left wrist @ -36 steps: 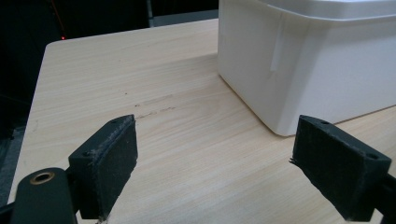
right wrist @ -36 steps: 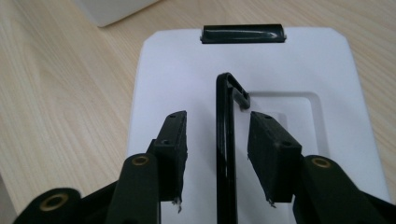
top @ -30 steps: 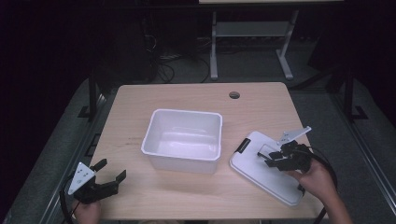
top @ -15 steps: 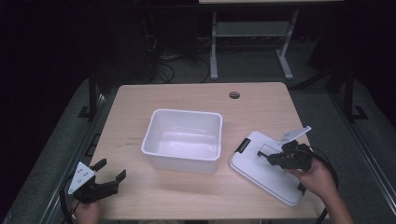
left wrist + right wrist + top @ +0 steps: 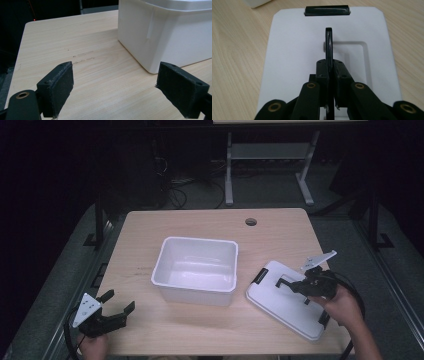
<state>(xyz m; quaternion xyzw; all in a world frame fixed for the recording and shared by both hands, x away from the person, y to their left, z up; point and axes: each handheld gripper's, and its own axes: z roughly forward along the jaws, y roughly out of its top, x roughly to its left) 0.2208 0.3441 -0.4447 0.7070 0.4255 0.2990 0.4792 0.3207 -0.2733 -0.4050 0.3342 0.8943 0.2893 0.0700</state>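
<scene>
Your room is dark, with cables (image 5: 175, 187) and a grey stand (image 5: 267, 165) beyond the table (image 5: 200, 222). The white bin (image 5: 196, 269) sits mid-table; the lid (image 5: 290, 300) lies toward its right edge. Your right gripper (image 5: 329, 65) pinches the lid's black handle (image 5: 328, 42); your left gripper (image 5: 114, 306), released, hovers at the near-left corner.

High view overhead, facing fwd; gripper views close, low; shared table (image 5: 150, 240).
</scene>
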